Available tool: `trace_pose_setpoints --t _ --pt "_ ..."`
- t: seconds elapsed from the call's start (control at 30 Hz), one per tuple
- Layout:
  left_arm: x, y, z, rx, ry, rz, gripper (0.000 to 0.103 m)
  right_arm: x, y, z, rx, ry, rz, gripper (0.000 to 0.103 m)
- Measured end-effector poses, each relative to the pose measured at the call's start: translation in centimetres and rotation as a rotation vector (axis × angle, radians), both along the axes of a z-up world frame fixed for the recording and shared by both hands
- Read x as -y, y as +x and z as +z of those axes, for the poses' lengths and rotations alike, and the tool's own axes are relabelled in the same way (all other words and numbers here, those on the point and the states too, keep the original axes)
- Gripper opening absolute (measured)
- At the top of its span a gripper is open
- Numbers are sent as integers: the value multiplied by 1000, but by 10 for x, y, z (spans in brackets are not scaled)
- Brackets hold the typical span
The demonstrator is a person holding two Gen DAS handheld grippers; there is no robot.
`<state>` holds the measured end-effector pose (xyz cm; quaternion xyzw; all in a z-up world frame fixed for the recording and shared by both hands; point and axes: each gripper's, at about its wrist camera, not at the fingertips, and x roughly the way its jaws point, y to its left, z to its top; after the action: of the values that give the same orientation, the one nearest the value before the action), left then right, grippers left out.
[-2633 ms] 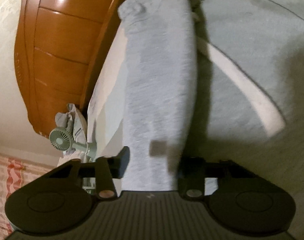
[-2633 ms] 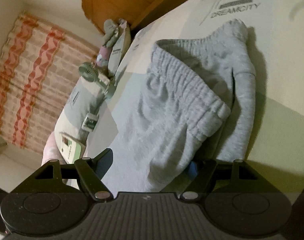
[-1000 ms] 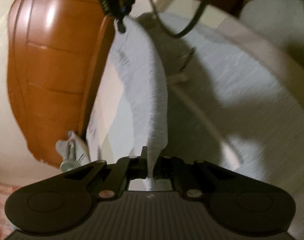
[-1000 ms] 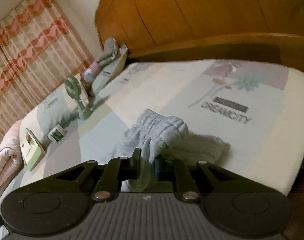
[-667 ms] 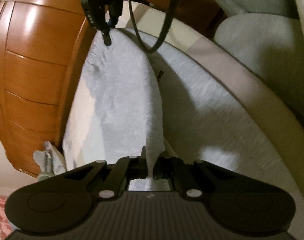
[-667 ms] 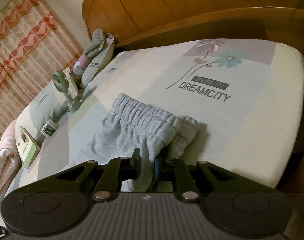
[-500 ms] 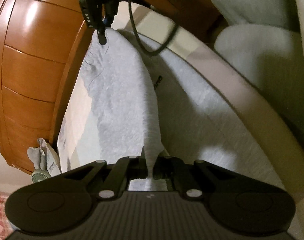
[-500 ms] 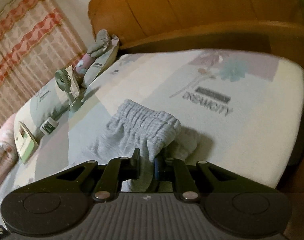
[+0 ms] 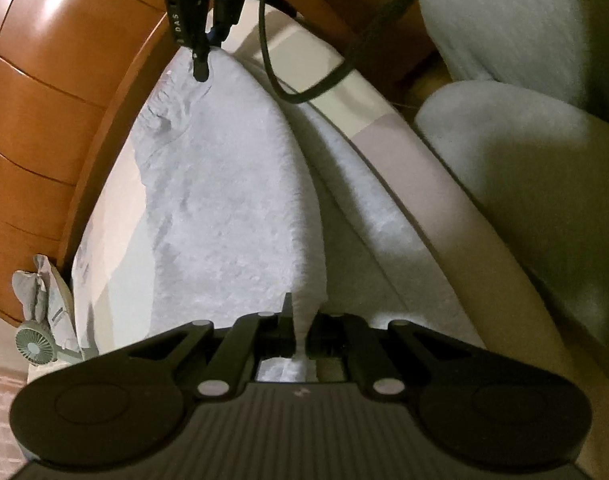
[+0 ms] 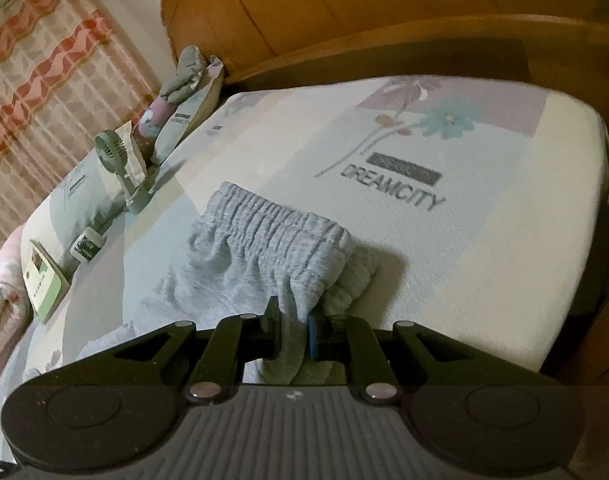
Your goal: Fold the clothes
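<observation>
Stretching between the two tongs, the light grey fleece jogging trousers with a gathered elastic waistband (image 10: 264, 240) lie lengthwise on the pale printed bedsheet marked DREAMCITY (image 10: 484, 240), near the bed's side edge and short of the orange-brown wooden headboard (image 10: 384, 12). The waistband end is nipped in the right gripper (image 10: 294, 330), whose jaws are closed on a bunched fold of fabric; the same tool appears at the far end of the trousers in the left wrist view (image 9: 200, 52). The left gripper (image 9: 300, 332) is likewise clamped on a thin edge of cloth at the opposite end, so that the garment hangs as a raised ridge along its length.

Judged risks, all relative to the trousers:
- Each bite is small. Fleece is soft and heavy, so a pull that tightens the span may draw the cloth out of one jaw and let that end drop.
- The right jaws seem to hold only part of the crumpled waistband; layers left out could sag and spoil any crease.
- The black cable (image 9: 304, 80) looping just beside the waistband end could snag the cloth or be trapped under it.
- The bed edge lies close beside the trousers, so slack could slide off.
- The small green clip fan (image 10: 118, 160) and green-and-white booklet (image 10: 44, 276) stand well beyond the trousers, toward the curtain; a wide sweep could reach them.
</observation>
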<state>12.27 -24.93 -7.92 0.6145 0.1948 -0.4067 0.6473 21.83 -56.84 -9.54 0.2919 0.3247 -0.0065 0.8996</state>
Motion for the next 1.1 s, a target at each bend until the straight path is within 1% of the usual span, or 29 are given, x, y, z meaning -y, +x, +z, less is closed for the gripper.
trace_pose_setpoints --t 0.13,0.23,0.3,0.4,0.5,0.53,0.57,0.63,0.73,0.83,0.9,0.93,1.0,1.07,1.1 --pt "0 -2 0 -7 -17 19 1 -5 2 3 -7 -55 5 15" --pt "0 -9 -1 -3 -28 27 1 -3 0 6 3 -55 1 15" --pt "2 -6 -1 -17 -38 37 1 -3 0 8 7 -67 -3 15" --pt "5 -1 0 -39 -52 52 2 -3 1 3 -19 -68 0 17" --pt "8 5 1 -61 -66 67 7 -2 -8 6 -28 -39 -8 23" --pt "9 7 1 -69 -71 72 9 -3 -13 8 -29 -39 -12 28" --pt "8 7 4 -79 -84 77 11 -3 -18 11 -30 -40 -17 36" --pt "2 8 13 -110 -113 92 14 -6 -31 17 -30 -53 -24 43" --pt "-8 4 30 -169 -166 114 19 -18 -51 28 -13 -75 -5 43" --pt "-25 -5 49 -234 -219 112 27 -38 -66 41 16 -113 46 43" --pt "-33 -5 65 -231 -266 126 29 -59 -68 48 40 -150 111 43" --pt "-37 -1 71 -213 -292 145 30 -70 -69 52 50 -169 145 43" --pt "-43 8 84 -173 -346 188 43 -95 -63 50 41 -206 216 44" --pt "-44 21 82 -117 -374 248 44 -121 -57 47 31 -244 287 44" --pt "-43 29 78 -92 -380 281 43 -134 -55 41 15 -273 312 44"
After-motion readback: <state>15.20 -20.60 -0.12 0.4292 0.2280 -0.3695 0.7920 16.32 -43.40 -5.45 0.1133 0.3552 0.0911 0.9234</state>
